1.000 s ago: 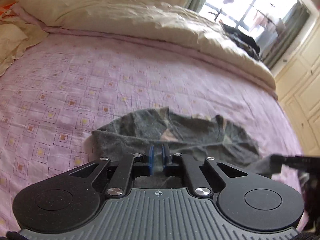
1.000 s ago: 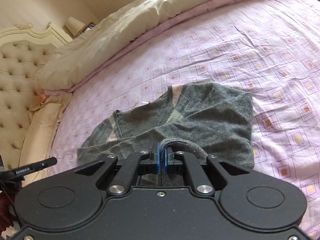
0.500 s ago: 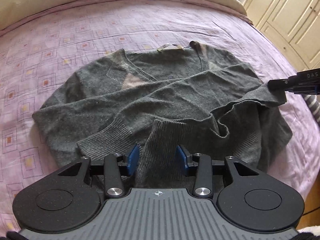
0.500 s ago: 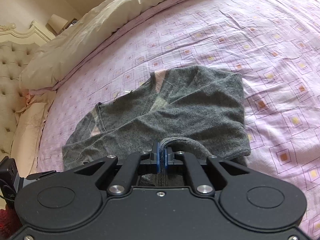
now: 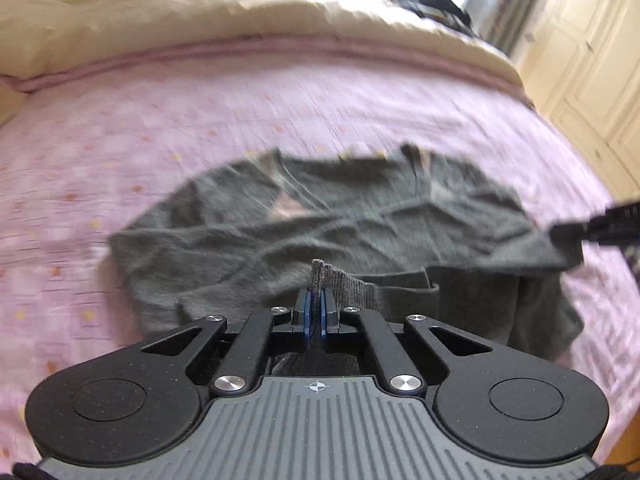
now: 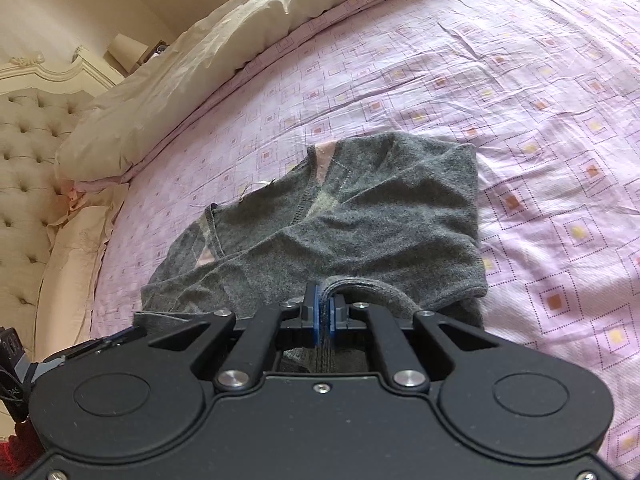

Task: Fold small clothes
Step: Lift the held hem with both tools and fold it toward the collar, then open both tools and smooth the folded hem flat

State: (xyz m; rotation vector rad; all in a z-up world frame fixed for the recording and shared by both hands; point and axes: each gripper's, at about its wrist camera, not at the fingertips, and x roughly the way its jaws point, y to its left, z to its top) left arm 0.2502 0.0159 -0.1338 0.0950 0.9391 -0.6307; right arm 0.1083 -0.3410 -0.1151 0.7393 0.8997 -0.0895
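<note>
**Both grippers pinching the near edge of a grey sweater on a bed**

Left wrist view, nearest: the left gripper (image 5: pixel 316 308) has its blue pads (image 5: pixel 307 312) pressed together on a ribbed fold of the grey sweater (image 5: pixel 320 216), which stands up as a small peak just above the fingertips. Right wrist view, nearest: the right gripper (image 6: pixel 324 310) is likewise closed, its pads clamping a rolled hem of the sweater (image 6: pixel 360 216) that arches to the right of the fingertips.

Middle ground: the sweater lies on the pink patterned bedsheet (image 5: pixel 280 100), the lower part doubled up toward the grippers, the V-neck with pale pink diamond panels on the far side. In the left view the right gripper's dark tip (image 5: pixel 592 228) enters from the right edge, touching the sweater's right border. In the right view part of the left gripper (image 6: pixel 80 354) appears at the lower left, by the sweater's edge. The left view is motion-blurred.

Background: a cream duvet (image 6: pixel 192 64) lies along the far side of the sheet (image 6: pixel 520 100); a tufted headboard (image 6: pixel 28 140) stands at left in the right view; cream wardrobe doors (image 5: pixel 592 60) at right in the left view.
</note>
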